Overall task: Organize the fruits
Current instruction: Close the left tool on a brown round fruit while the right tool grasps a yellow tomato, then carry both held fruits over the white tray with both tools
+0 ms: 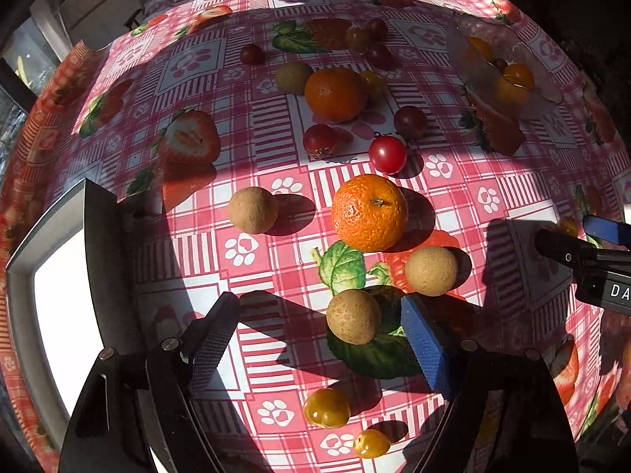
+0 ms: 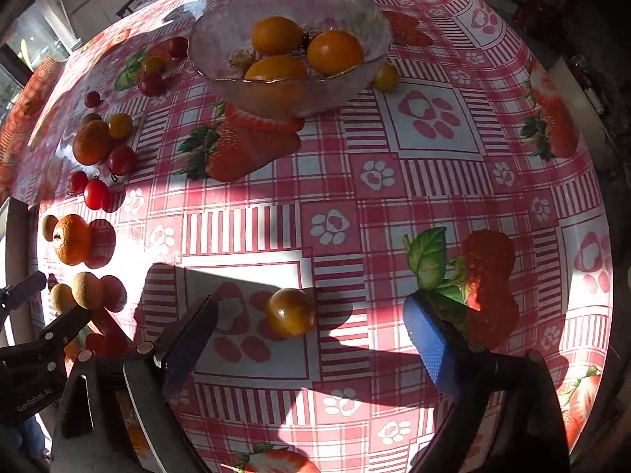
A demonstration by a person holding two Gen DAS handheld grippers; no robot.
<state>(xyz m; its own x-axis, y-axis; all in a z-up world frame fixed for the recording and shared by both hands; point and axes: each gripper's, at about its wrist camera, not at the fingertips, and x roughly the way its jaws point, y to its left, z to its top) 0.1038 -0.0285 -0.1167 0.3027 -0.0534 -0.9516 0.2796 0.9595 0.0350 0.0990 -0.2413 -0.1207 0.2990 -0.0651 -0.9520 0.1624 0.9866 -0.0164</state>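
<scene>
In the left wrist view my left gripper point(image 1: 319, 331) is open above the tablecloth, with a brown longan point(image 1: 352, 316) between its fingers, close to the blue right pad. Another longan point(image 1: 431, 270), a mandarin point(image 1: 369, 213), a third longan point(image 1: 252, 210), red cherry tomatoes point(image 1: 387, 154) and two yellow tomatoes point(image 1: 326, 407) lie around. In the right wrist view my right gripper point(image 2: 311, 331) is open with a yellow tomato point(image 2: 290, 312) lying between its fingers. A glass bowl point(image 2: 366, 12) at the back holds three yellow tomatoes point(image 2: 335, 52).
A white square tray point(image 1: 59, 299) with a dark rim stands at the left of the table. A second mandarin point(image 1: 335, 94) and more small tomatoes lie further back. The right gripper shows at the right edge of the left wrist view point(image 1: 583, 244). The table edge curves round.
</scene>
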